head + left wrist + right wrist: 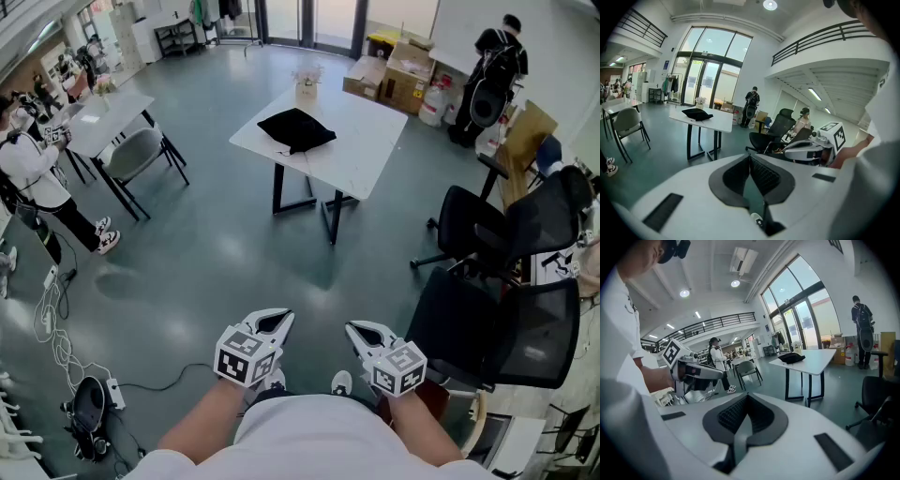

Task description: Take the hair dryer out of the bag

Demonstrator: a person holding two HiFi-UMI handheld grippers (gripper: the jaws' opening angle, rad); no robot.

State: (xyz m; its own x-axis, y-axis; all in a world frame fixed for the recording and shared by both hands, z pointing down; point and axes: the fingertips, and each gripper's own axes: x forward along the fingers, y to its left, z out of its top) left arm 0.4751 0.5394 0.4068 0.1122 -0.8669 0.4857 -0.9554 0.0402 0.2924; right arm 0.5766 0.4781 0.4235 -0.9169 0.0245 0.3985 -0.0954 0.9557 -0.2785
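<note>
A black bag [296, 129] lies on a white table [366, 150] far ahead across the floor; no hair dryer shows. The same bag [697, 114] appears small in the left gripper view, and the bag [791, 357] rests on the table in the right gripper view. My left gripper [280, 321] and right gripper [356, 330] are held close to my body, side by side, well short of the table. Both are shut with nothing between their jaws.
Black office chairs [506, 281] stand at the right. A second table with a grey chair [131, 155] is at the left, near a person [37, 183]. Cables and a device [89, 403] lie on the floor at lower left. Cardboard boxes [394, 80] sit behind the table.
</note>
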